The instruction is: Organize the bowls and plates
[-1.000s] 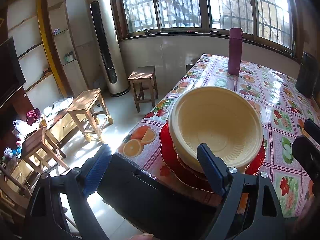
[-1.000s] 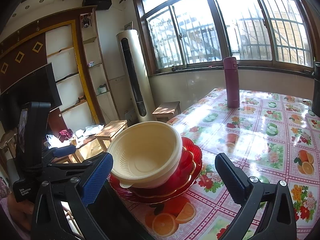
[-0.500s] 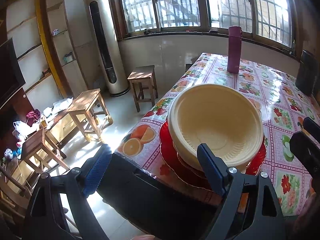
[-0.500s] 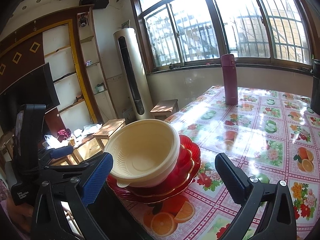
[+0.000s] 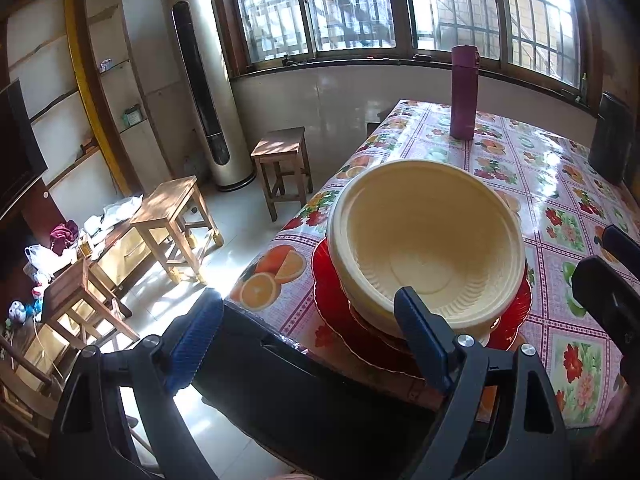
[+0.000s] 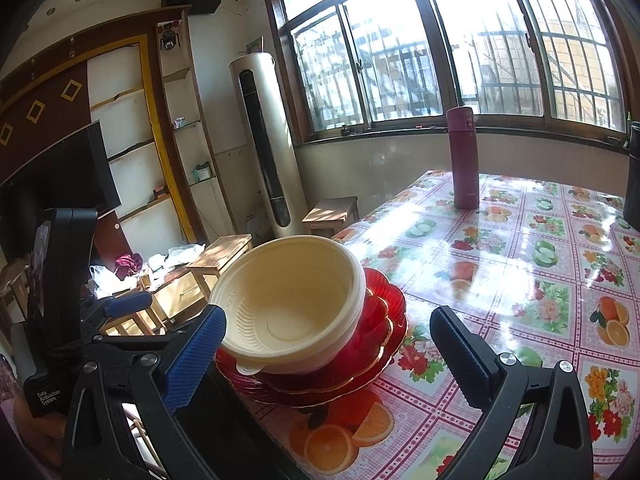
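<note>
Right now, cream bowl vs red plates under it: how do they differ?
Colour: the cream bowl is opaque pale yellow; the red plates are glossy, translucent red.
Shape: the bowl is deep with a plain round rim; the plates are shallow with scalloped, gold-edged rims.
Pose: the bowl sits tilted on top; the plates lie flat on the table.
Count: one bowl, several stacked plates.
Shared: one stack near the table corner, neither held by a claw.

- A cream bowl (image 6: 292,304) sits tilted on a stack of red plates (image 6: 380,340) near the corner of the surface (image 6: 520,272), which is covered in a fruit-print cloth.
- The right gripper (image 6: 328,344) stands wide apart, nothing between its fingers.
- The left gripper (image 6: 120,308) shows at the left edge.
- A maroon flask (image 6: 463,158) stands upright, well apart, toward the window.
</note>
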Available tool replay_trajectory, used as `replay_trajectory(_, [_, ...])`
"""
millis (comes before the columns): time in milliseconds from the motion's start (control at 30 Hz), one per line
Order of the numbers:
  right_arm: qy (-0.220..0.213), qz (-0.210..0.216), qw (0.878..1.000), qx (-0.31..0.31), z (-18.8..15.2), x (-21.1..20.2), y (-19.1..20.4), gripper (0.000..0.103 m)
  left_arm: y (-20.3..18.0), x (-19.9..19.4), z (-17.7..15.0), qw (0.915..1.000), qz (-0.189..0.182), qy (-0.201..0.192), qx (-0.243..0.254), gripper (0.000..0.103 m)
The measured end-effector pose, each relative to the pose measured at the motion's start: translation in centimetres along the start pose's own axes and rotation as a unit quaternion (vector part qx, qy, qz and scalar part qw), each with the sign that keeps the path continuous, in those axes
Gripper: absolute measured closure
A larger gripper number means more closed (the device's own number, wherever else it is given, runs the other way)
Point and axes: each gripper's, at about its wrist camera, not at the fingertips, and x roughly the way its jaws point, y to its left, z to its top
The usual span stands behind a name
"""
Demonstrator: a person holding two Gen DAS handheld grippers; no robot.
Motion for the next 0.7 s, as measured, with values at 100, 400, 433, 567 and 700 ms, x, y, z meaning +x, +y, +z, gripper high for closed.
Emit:
replay_trajectory(100, [0.0, 0.0, 1.0, 0.0, 0.05, 0.11, -0.03, 0.0, -0.05, -0.04, 0.01, 1.0, 0.002, 0.0, 0.0, 0.015])
replay_trajectory(400, [0.0, 0.003, 1.0, -0.002, 0.34, 0.37, 0.11, 0.0, 0.24, 0.18, 0.15, 1.0, 0.002, 0.001, -0.003, 0.015])
replay_trajectory(433, [0.0, 0.004, 1.0, -0.002, 0.38, 0.44, 0.13, 0.0, 0.27, 0.2, 0.16, 1.0, 0.002, 0.001, -0.003, 0.015])
replay_trajectory(567, [0.002, 0.005, 1.0, -0.004, 0.53, 0.62, 0.38, 0.0, 0.45, 0.28, 0.2, 1.0, 0.0, 0.001, -0.005, 0.015])
replay_trajectory(700, [0.004, 0.004, 1.0, -0.007, 0.47, 0.89, 0.72, 0.0, 0.84, 0.48, 0.2, 1.0, 0.001, 0.0, -0.008, 0.015])
